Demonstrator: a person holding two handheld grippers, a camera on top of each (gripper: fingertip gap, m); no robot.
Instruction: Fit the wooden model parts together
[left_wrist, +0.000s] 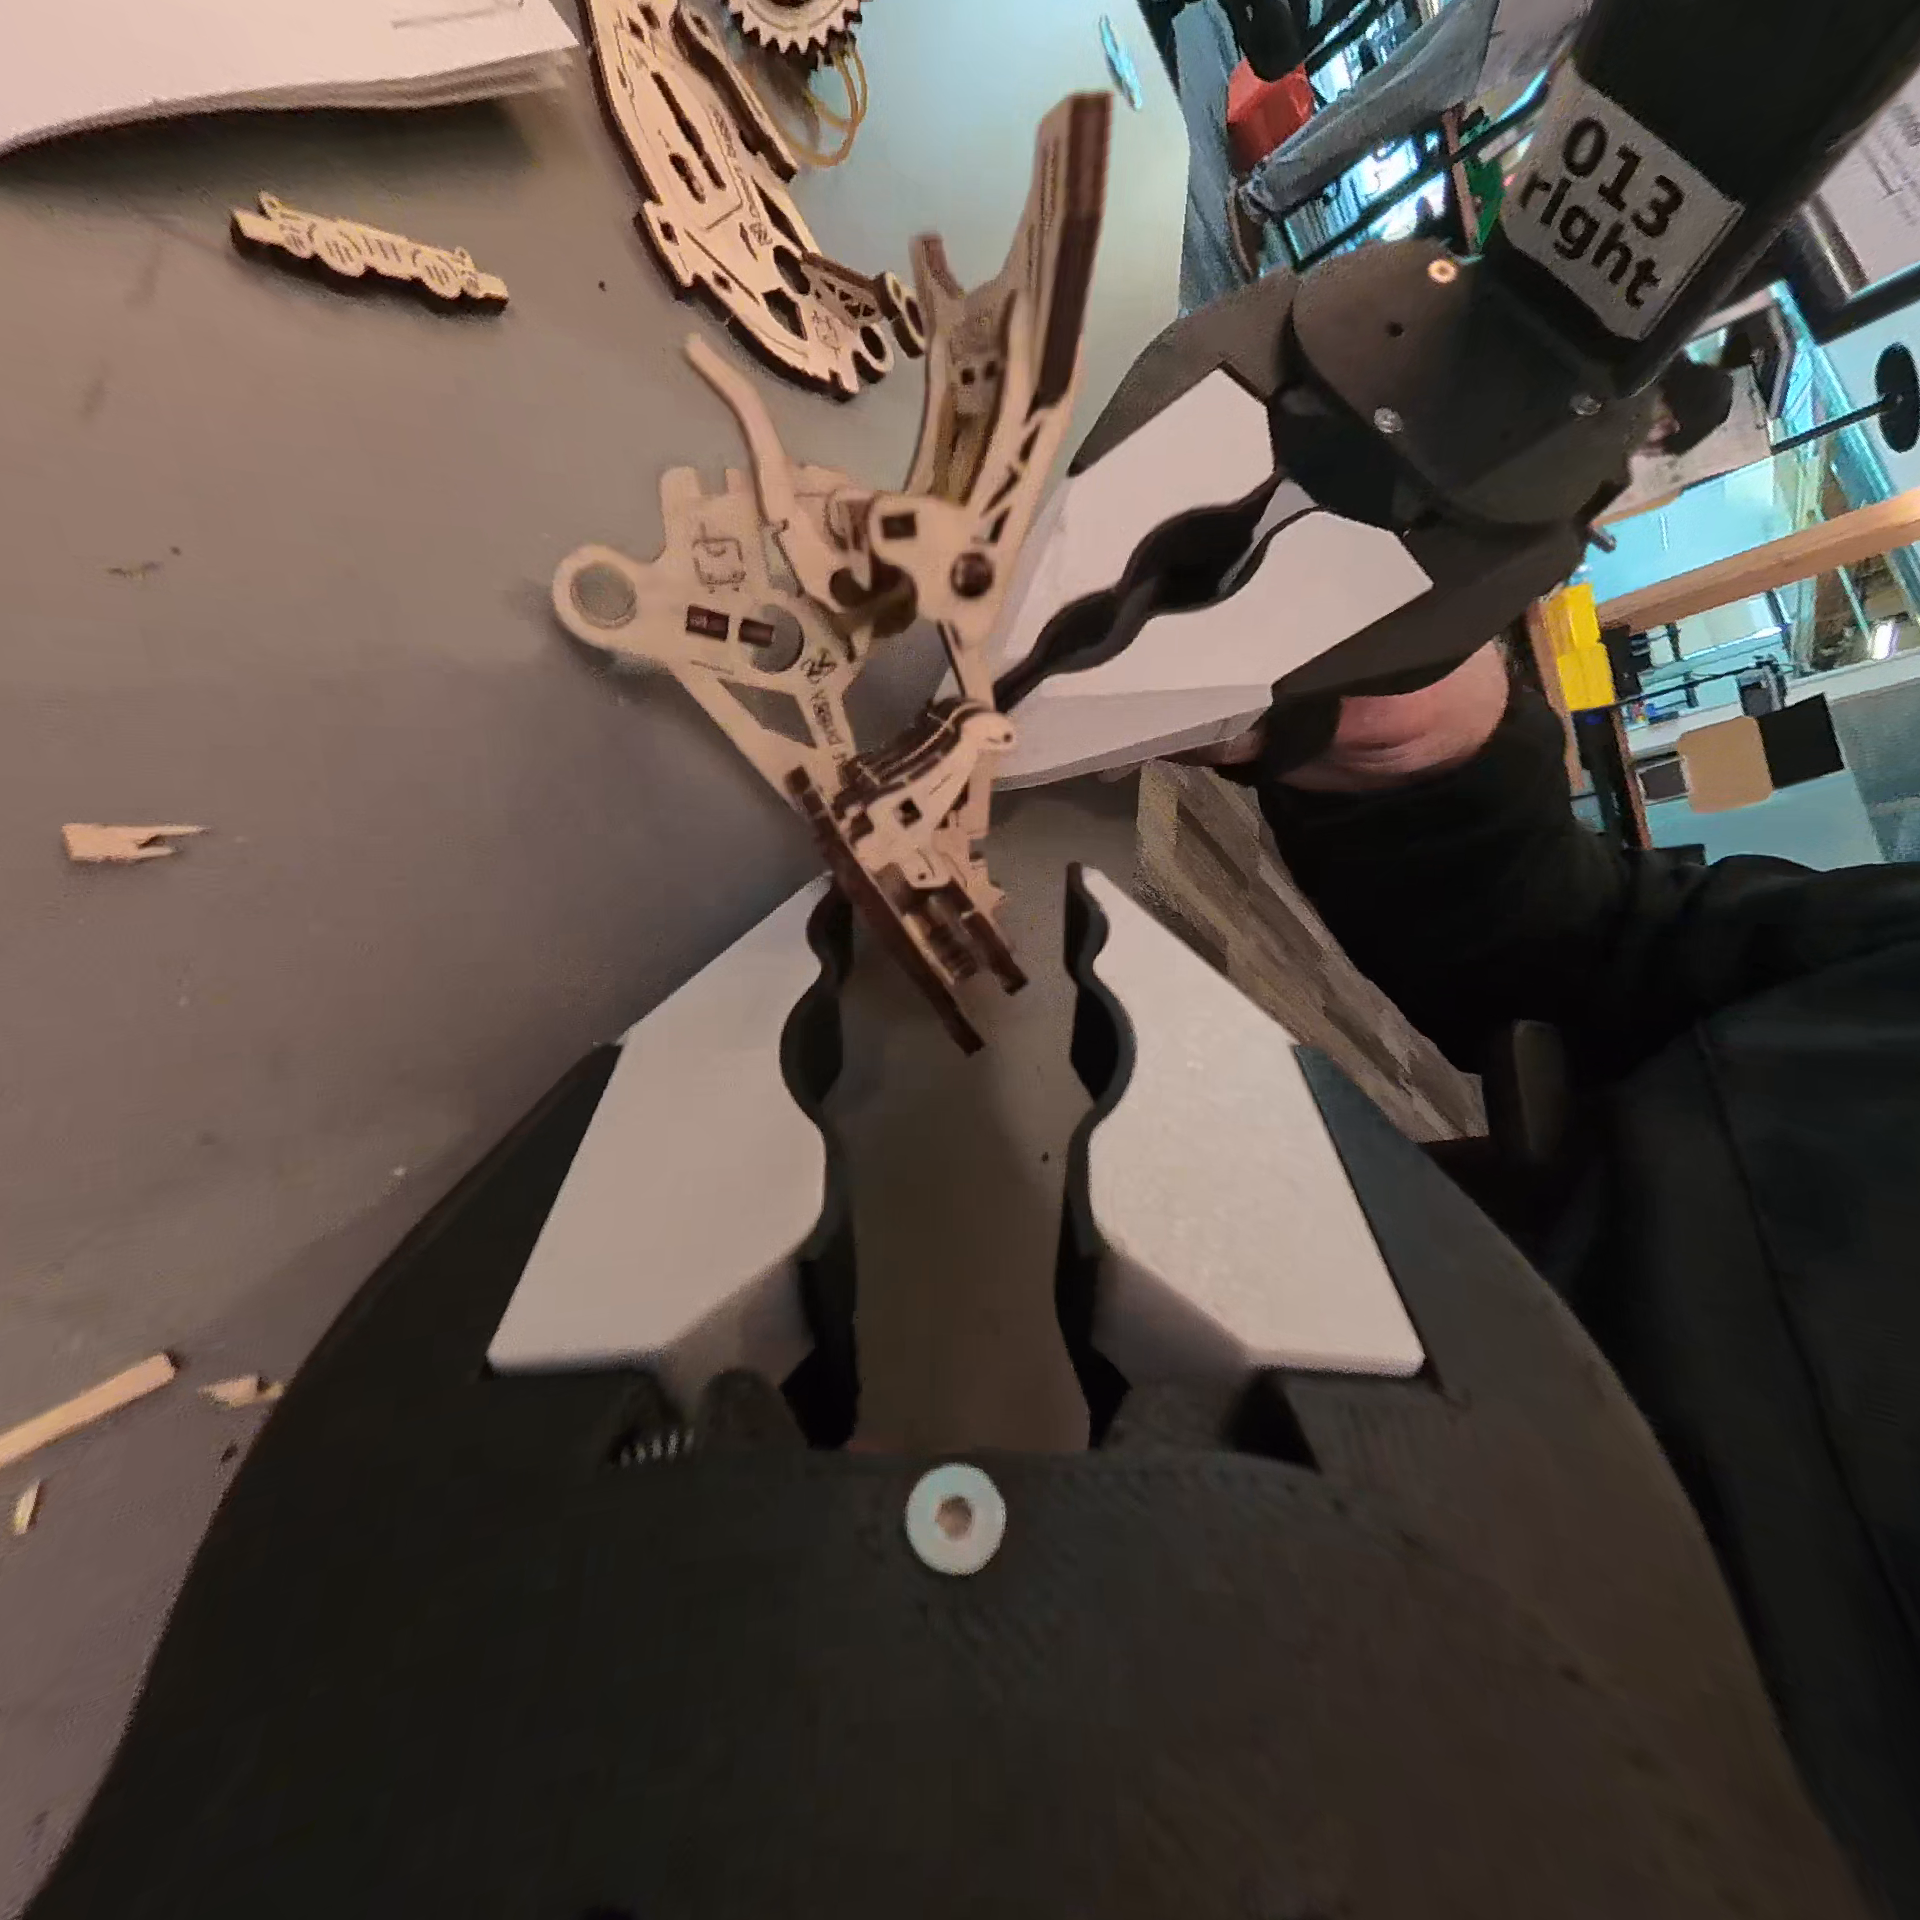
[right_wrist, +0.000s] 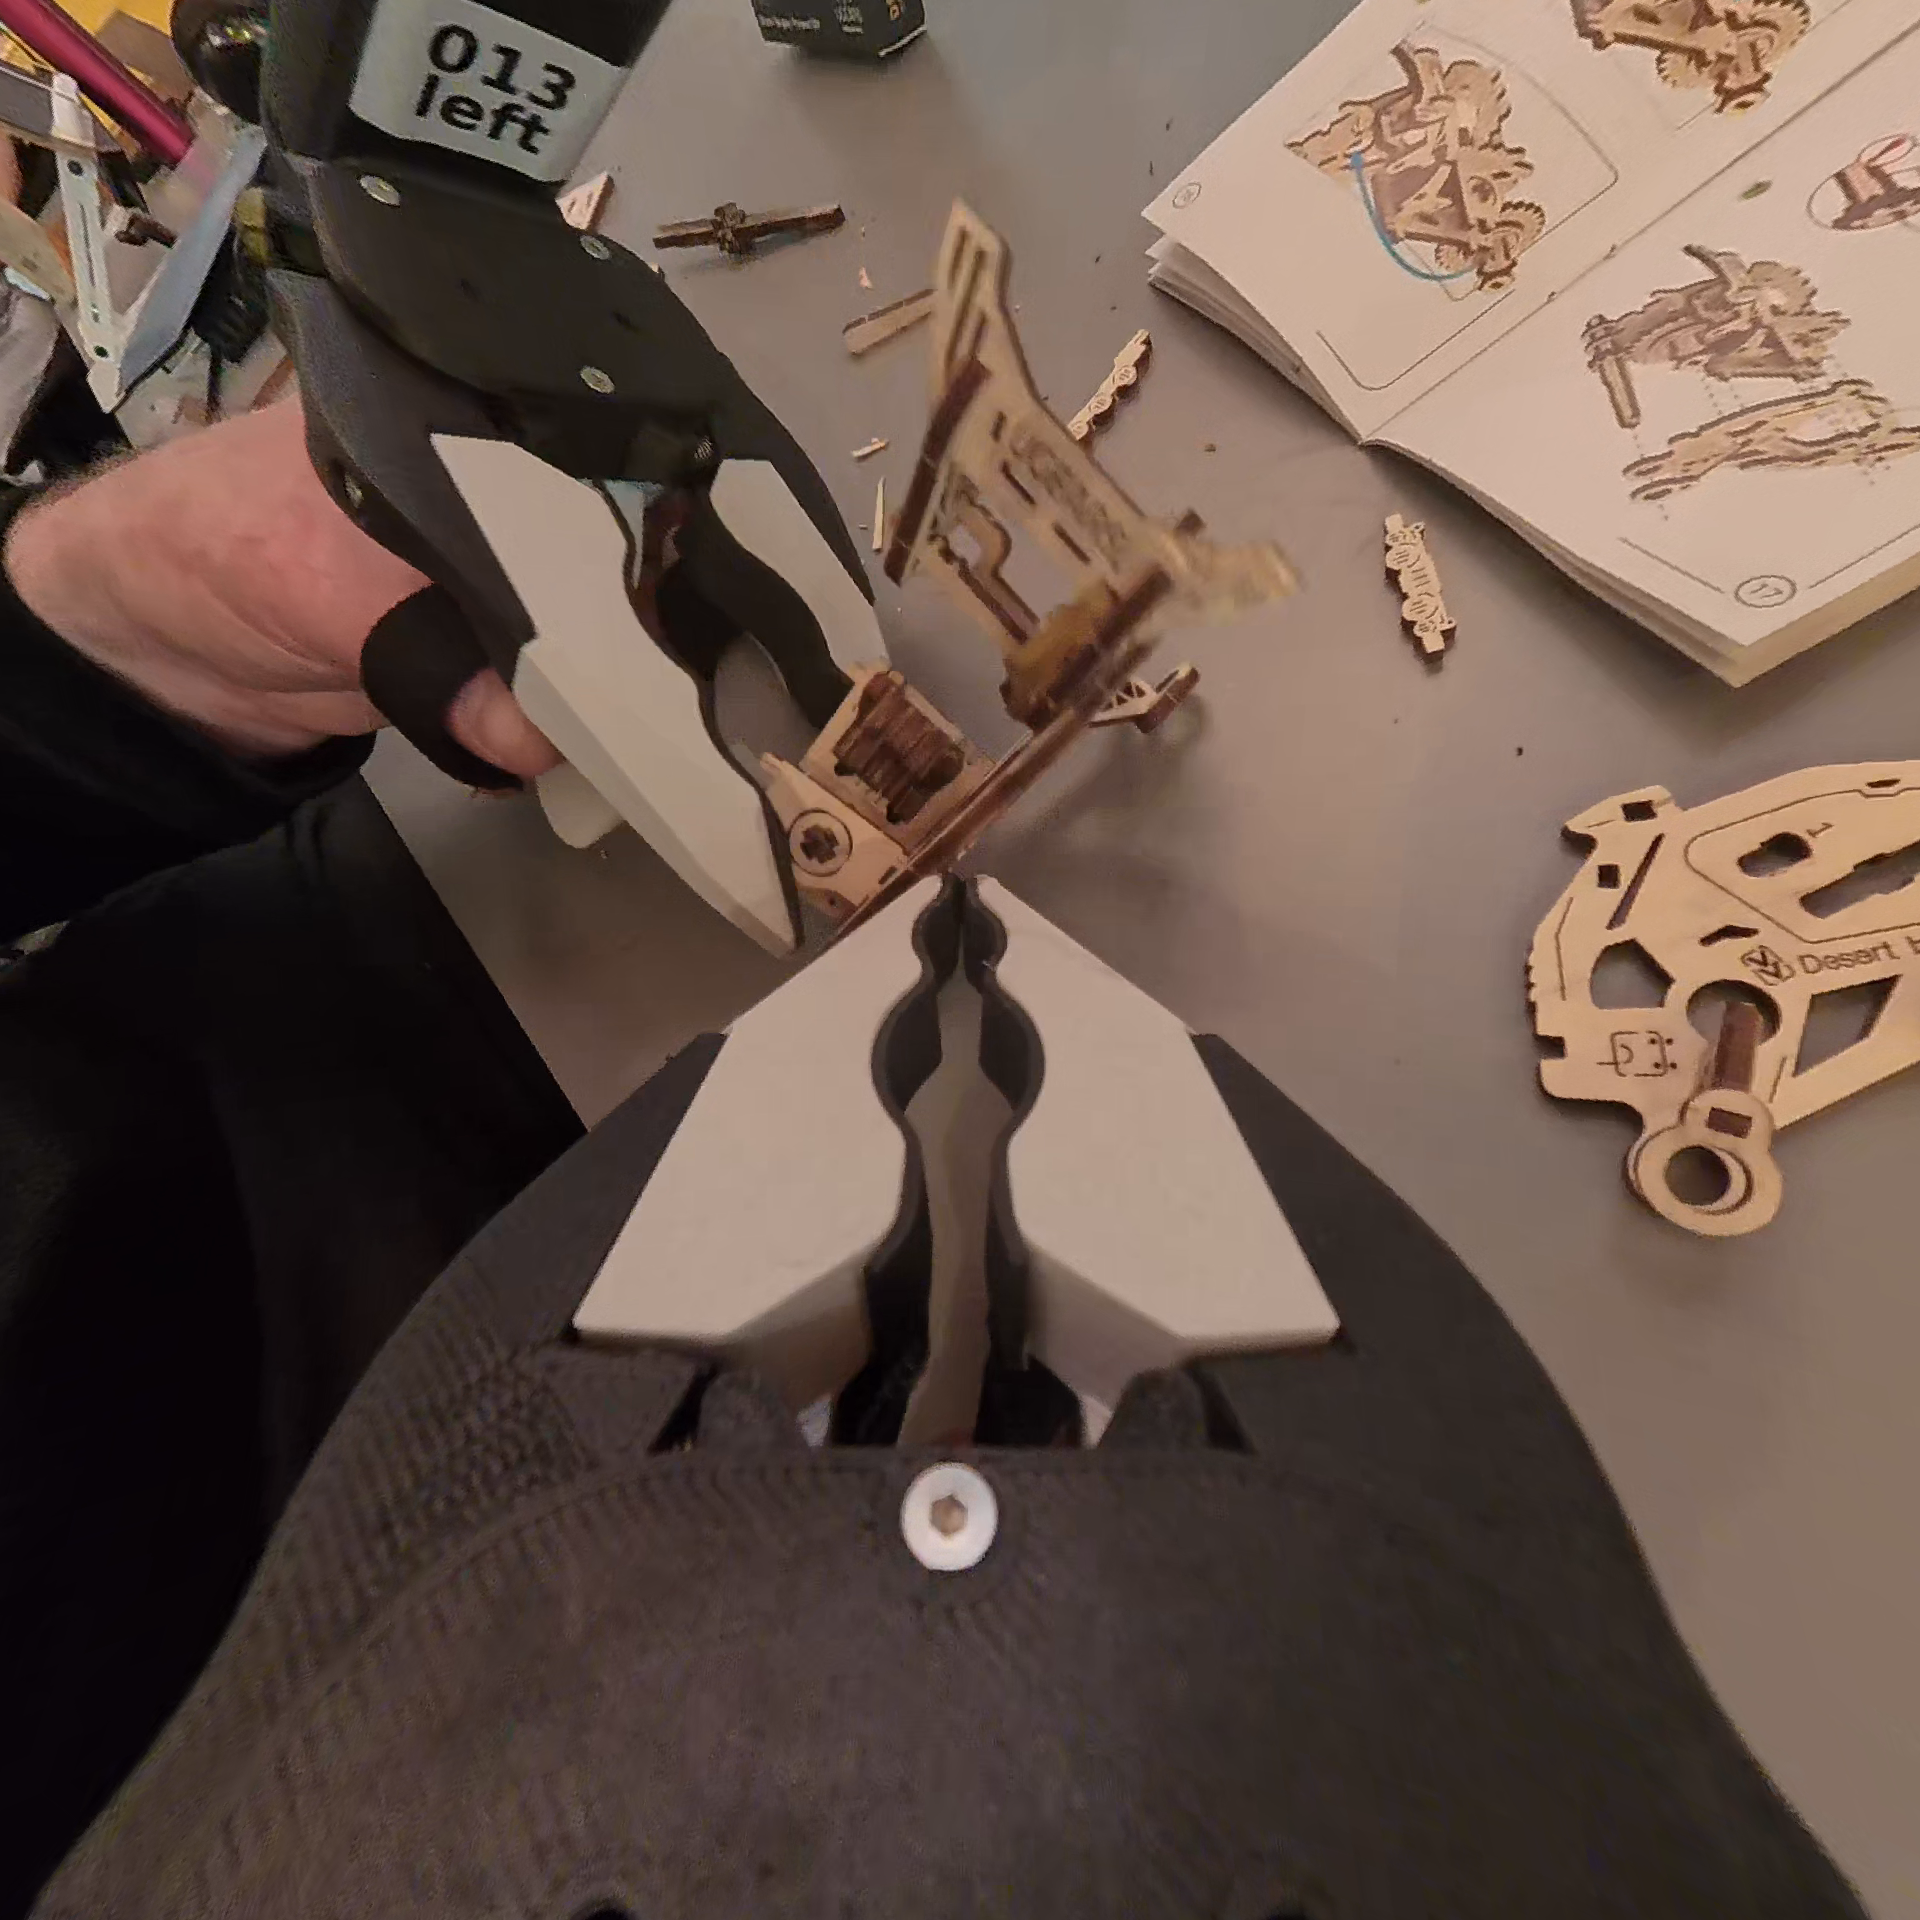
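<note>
A half-built wooden model (left_wrist: 831, 623) of laser-cut plates and a gear block is held tilted above the grey table (left_wrist: 312, 727). My right gripper (right_wrist: 961, 883) is shut on a thin plate edge of the model (right_wrist: 1039, 582), which looks motion-blurred there. It also shows in the left wrist view (left_wrist: 1003, 701), pinching the model from the right. My left gripper (left_wrist: 956, 894) is open, with the model's dark lower end between its fingers, near the left one and apart from the right one. In the right wrist view the left gripper (right_wrist: 831, 748) sits around the gear block (right_wrist: 883, 748).
A flat wooden side panel (right_wrist: 1714, 987) with a peg lies at right; it also shows in the left wrist view (left_wrist: 727, 208) beside a gear. An open instruction booklet (right_wrist: 1558, 364), a small wooden strip (right_wrist: 1418, 587), a cross-shaped part (right_wrist: 743, 227) and wood scraps (left_wrist: 125, 840) lie around. Less than 4 cm separates the two grippers' tips.
</note>
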